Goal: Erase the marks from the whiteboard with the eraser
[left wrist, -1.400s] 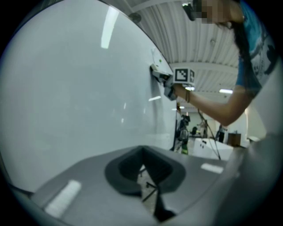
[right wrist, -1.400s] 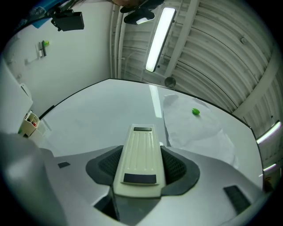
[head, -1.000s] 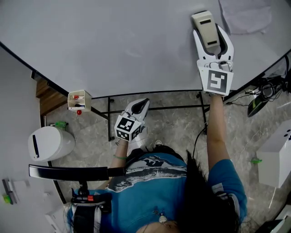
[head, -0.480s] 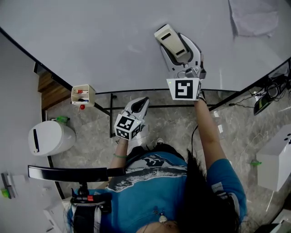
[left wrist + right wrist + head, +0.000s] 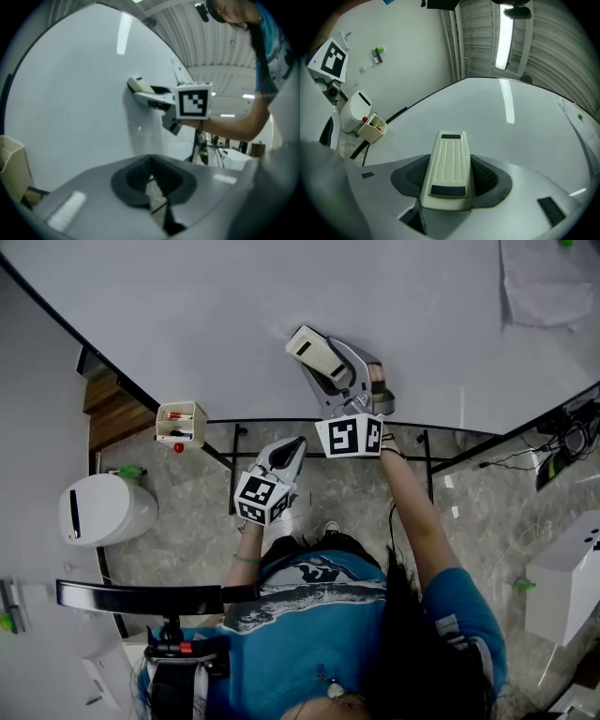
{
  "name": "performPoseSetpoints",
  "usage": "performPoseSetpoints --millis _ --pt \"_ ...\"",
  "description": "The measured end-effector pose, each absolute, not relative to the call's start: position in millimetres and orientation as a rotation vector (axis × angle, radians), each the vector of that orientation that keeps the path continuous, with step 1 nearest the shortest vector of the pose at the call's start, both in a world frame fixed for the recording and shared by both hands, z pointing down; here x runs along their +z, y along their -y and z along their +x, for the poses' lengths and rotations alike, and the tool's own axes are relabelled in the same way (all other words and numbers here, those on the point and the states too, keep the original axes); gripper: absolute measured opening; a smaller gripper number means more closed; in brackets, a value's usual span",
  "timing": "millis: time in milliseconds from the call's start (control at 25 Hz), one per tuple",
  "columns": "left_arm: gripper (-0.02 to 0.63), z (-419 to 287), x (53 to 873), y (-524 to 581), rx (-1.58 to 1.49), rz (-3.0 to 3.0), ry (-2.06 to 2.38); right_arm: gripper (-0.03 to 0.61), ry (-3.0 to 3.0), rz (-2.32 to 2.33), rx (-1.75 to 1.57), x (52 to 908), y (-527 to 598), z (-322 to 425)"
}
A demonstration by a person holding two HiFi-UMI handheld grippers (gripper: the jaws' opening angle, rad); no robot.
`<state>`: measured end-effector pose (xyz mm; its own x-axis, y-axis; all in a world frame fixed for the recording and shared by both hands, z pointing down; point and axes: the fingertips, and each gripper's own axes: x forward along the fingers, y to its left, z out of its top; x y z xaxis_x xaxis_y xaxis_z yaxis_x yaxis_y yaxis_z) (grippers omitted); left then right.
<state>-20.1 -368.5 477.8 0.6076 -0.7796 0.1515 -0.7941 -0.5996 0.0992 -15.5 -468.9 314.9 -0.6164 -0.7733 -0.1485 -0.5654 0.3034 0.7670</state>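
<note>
A person in a blue shirt works the whiteboard point(image 5: 234, 315) with the right gripper point(image 5: 449, 177), its jaws clamped on the sides of the eraser point(image 5: 449, 161). The side grip looks chosen so that the ribbed back faces the gripper and the wiping face is turned to the board. The eraser sits against the board just above its lower edge, about midway along. The left gripper view shows its far end touching the surface while the rest stands slightly tilted. No marks show on the white around it, so how much is left to wipe cannot be told.

The left gripper point(image 5: 287, 454) hangs below the board's lower edge, close to the person's body, jaws together with nothing between them. It is likely parked there to leave the sweep clear — one tool is enough for this job. A small marker box point(image 5: 181, 423) hangs at the lower edge toward the left, well apart from the eraser. A pale sheet point(image 5: 546, 287) lies near the board's upper right corner.
</note>
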Motion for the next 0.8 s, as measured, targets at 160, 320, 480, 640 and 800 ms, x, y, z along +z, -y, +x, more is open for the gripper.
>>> performPoseSetpoints --millis 160,320,480,640,800 --pt "0.003 -25.8 477.3 369.1 0.135 2.673 1.329 0.262 2.327 1.189 -1.190 328.8 468.8 -27.0" --pt "0.003 -28.2 477.5 370.3 0.125 2.667 1.329 0.262 2.318 1.189 -1.190 330.8 470.5 -28.4" --pt "0.003 -26.9 478.4 372.6 0.123 2.670 1.318 0.262 2.291 1.182 -1.206 330.8 473.1 -26.3" --pt "0.003 -26.2 477.0 376.1 0.121 2.672 1.311 0.262 2.323 1.243 -1.161 315.4 475.5 -12.9" --pt "0.003 -24.6 480.2 379.7 0.126 2.671 1.303 0.262 2.343 1.359 -1.127 284.8 478.3 17.3"
